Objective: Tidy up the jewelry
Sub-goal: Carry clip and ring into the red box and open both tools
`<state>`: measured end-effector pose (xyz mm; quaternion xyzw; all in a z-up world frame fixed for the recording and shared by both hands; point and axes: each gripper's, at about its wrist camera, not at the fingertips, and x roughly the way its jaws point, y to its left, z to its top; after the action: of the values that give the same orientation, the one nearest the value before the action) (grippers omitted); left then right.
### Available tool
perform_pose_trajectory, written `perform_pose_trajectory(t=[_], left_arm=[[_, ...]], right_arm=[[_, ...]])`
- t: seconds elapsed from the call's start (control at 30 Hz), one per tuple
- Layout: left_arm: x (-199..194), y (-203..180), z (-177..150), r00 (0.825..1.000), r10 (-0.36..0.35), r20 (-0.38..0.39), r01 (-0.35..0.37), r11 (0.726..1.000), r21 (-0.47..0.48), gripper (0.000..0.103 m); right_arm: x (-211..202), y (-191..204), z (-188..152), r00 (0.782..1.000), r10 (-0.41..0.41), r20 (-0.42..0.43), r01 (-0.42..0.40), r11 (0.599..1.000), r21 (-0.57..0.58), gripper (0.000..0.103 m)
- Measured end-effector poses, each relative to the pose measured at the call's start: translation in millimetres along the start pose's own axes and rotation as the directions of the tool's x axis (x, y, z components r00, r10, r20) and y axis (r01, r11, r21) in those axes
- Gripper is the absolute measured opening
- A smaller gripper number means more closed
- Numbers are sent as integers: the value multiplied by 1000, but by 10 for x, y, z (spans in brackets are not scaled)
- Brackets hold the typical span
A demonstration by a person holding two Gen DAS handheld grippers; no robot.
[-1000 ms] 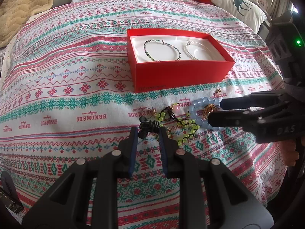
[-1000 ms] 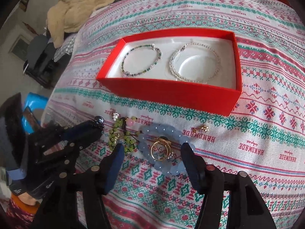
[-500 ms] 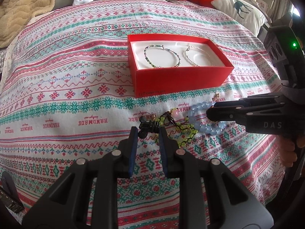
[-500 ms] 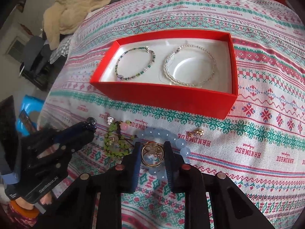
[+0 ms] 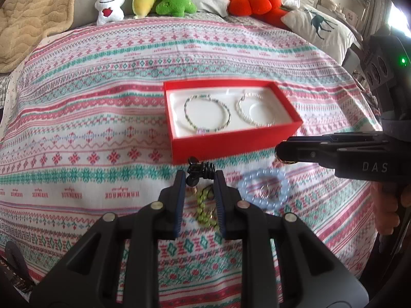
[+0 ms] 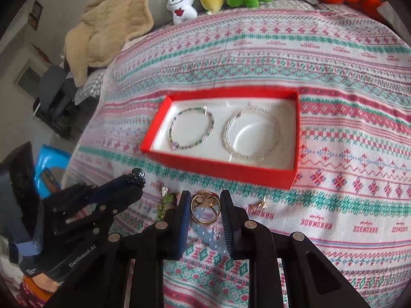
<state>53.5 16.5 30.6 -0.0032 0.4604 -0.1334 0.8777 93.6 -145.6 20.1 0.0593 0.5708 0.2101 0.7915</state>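
The right tongs (image 6: 205, 206) are clamped on a gold ring (image 6: 204, 209), a smooth metal band with a rounded top, its sides pressed by both ribbed dark pads; the jaws have just been closing onto it. The left tongs (image 5: 199, 179) stand narrowly apart and pinch a small black beaded piece (image 5: 199, 170), knobbly and dark, at their very tips. Below the tongs, on the bed's woven cover (image 5: 90, 133) striped in red, teal and white, lie one bracelet of round, translucent pale-blue beads (image 5: 263, 188), with a small ring (image 5: 264, 191) inside its loop, and one strand of yellow-green beads (image 5: 203, 210) on dark cord. In the right wrist view a small gold earring (image 6: 260, 204) rests on the cover just right of the tongs. Beyond them sits one rectangular red cardboard box (image 6: 221, 166) with a smooth white lining, holding two bracelets side by side: a fine green-and-white beaded one (image 6: 191, 131) on the left and a clear, silvery beaded one (image 6: 251, 136) on the right. At the head of the bed stand four plush toys: a white one (image 5: 109, 5), two green ones and a red one, beside a quilted beige blanket (image 5: 28, 18).
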Motion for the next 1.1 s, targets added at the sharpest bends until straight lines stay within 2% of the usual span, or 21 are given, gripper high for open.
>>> perform_pose_trajectory(t=[0.23, 0.43, 0.67, 0.9, 1.0, 1.03, 1.1], left_arm=[[32, -101, 295, 999, -13, 44, 13, 1000, -17, 24], [185, -162, 477, 997, 20, 72, -20, 1000, -4, 24], [408, -143, 559, 996, 51, 70, -50, 999, -15, 24], [466, -151, 564, 997, 57, 55, -56, 998, -20, 24], [423, -153, 570, 997, 56, 54, -55, 998, -20, 33], [398, -154, 568, 997, 59, 56, -58, 998, -20, 38], [361, -156, 563, 996, 65, 55, -64, 998, -18, 44]], right_arm=[[-143, -71, 203, 994, -57, 90, 58, 998, 2, 23], [-88, -150, 332, 984, -121, 129, 123, 992, -5, 23], [29, -250, 401, 977, -153, 146, 156, 988, -8, 23], [83, -294, 392, 977, -159, 140, 163, 986, -17, 24], [34, -281, 394, 977, -153, 149, 158, 987, -23, 27], [8, -274, 391, 977, -152, 153, 158, 987, -26, 29], [-44, -253, 377, 976, -150, 161, 157, 987, -34, 41]])
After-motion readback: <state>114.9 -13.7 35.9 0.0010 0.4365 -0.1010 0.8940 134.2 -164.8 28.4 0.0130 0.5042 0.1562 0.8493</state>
